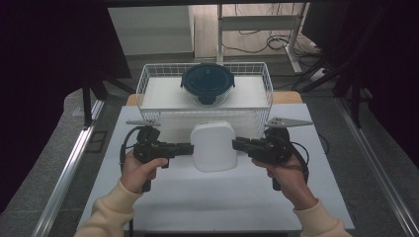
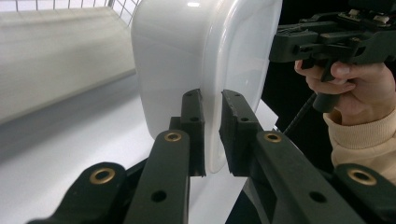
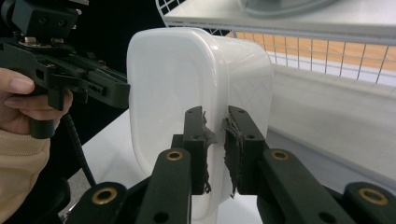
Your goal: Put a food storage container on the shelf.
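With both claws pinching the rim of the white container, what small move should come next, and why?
Probably a short, even lift of both hands. The left claw and right claw each clamp opposite edges of the white container, which sits on the table just in front of the wire basket. Lifting level would likely clear the basket's front wall, beyond which the blue-lidded bowl already rests.

Cream ribbed-cuff sleeves [image 1: 111,210] on both forearms; left gripper [image 2: 212,135] and right gripper [image 3: 215,151] matte black with brass-ringed pivot holes, worn frayed pads on the right, black cables, grey three-cornered top plates [image 1: 289,121].
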{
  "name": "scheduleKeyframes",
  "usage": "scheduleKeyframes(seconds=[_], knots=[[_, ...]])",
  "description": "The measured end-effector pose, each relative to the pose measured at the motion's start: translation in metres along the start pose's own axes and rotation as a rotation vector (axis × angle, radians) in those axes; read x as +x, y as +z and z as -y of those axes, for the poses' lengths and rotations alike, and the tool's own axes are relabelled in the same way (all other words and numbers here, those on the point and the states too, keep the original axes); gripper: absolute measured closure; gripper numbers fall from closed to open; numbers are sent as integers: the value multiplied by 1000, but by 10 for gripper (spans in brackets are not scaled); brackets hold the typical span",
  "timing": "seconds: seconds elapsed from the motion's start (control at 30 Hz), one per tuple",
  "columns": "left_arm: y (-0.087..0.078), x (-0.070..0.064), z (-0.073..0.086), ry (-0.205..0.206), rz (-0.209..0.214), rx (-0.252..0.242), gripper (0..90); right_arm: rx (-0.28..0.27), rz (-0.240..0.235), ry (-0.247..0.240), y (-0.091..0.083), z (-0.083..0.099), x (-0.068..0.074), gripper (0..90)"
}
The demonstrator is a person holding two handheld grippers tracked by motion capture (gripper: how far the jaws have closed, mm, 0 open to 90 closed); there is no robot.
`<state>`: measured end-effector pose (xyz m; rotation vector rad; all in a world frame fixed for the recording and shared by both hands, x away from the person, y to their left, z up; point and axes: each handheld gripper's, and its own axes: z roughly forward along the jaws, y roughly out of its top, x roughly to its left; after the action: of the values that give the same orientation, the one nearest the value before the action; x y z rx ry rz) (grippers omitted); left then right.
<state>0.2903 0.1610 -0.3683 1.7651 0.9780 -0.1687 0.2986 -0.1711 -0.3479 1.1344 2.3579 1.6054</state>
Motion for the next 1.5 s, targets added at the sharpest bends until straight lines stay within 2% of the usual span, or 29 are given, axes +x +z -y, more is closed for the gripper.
scheduleKeyframes(seconds=[0.6,1.17,1.2,1.5], knots=[[-18,-8,-36,25,-19,-36,806,-28,1,-41,-4,-42,5,790],[-36,-18,-82,69,-55,-51,805,-54,5,-69,-8,-92,9,790],[-39,-19,-90,71,-58,-53,805,-55,7,-71,-9,-96,9,791],[-48,-17,-120,58,-68,-53,803,-56,14,-69,-6,-130,8,790]])
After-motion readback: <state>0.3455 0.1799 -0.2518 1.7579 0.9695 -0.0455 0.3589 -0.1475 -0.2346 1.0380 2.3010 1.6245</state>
